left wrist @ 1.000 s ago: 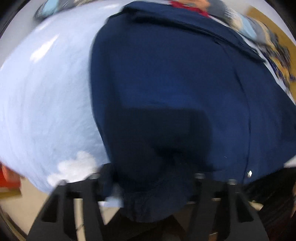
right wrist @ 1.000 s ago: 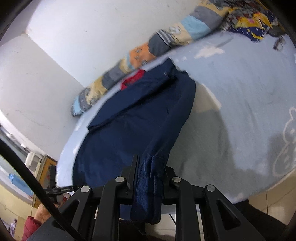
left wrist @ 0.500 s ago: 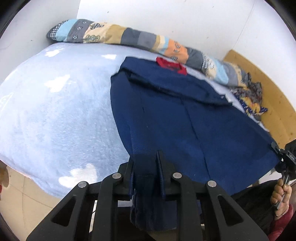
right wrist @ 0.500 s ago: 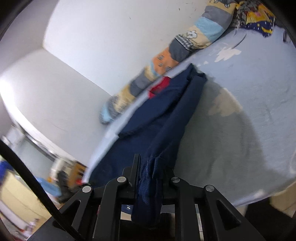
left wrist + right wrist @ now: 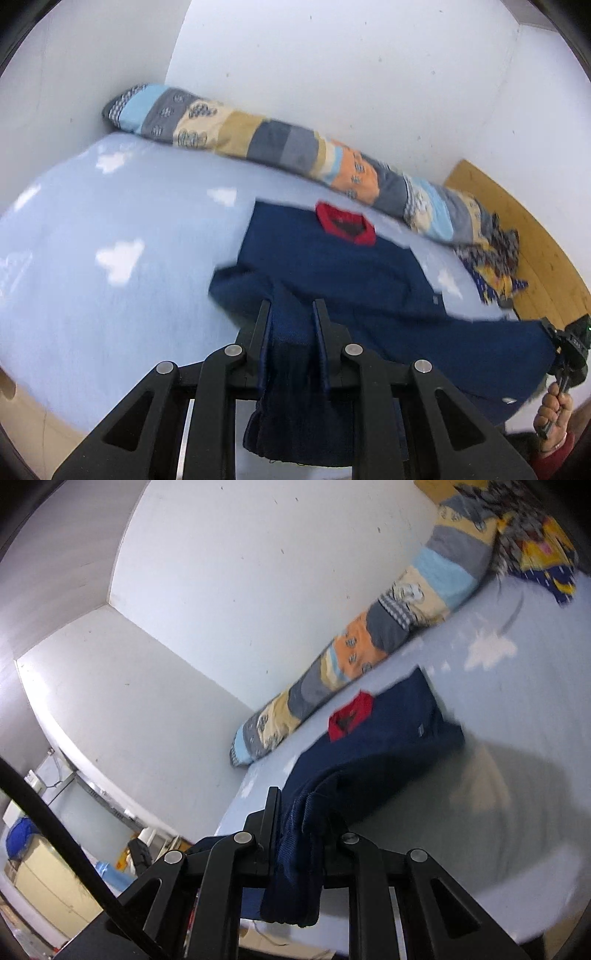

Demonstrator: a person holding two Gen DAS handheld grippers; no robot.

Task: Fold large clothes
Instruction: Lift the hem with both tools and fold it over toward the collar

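Note:
A large navy sweater [image 5: 332,266] with a red collar [image 5: 345,221] lies with its upper part on a light blue bed [image 5: 110,295]. My left gripper [image 5: 291,314] is shut on one bottom corner of its hem, and the cloth hangs down between the fingers. My right gripper [image 5: 303,805] is shut on the other bottom corner of the sweater [image 5: 388,738]. Both hold the hem lifted above the bed's near edge. The right gripper also shows in the left wrist view [image 5: 569,350], far right, with the hem stretched to it.
A long patchwork bolster [image 5: 280,151] lies along the white wall at the back. A crumpled patterned cloth [image 5: 495,258] sits at the right by the wooden headboard [image 5: 535,240]. In the right wrist view, furniture and a blue bottle [image 5: 110,875] stand beyond the bed's left end.
Both grippers have risen and moved forward with the hem. The sweater's lower half has lifted off the bed and come toward the collar. More wall now shows in both views.

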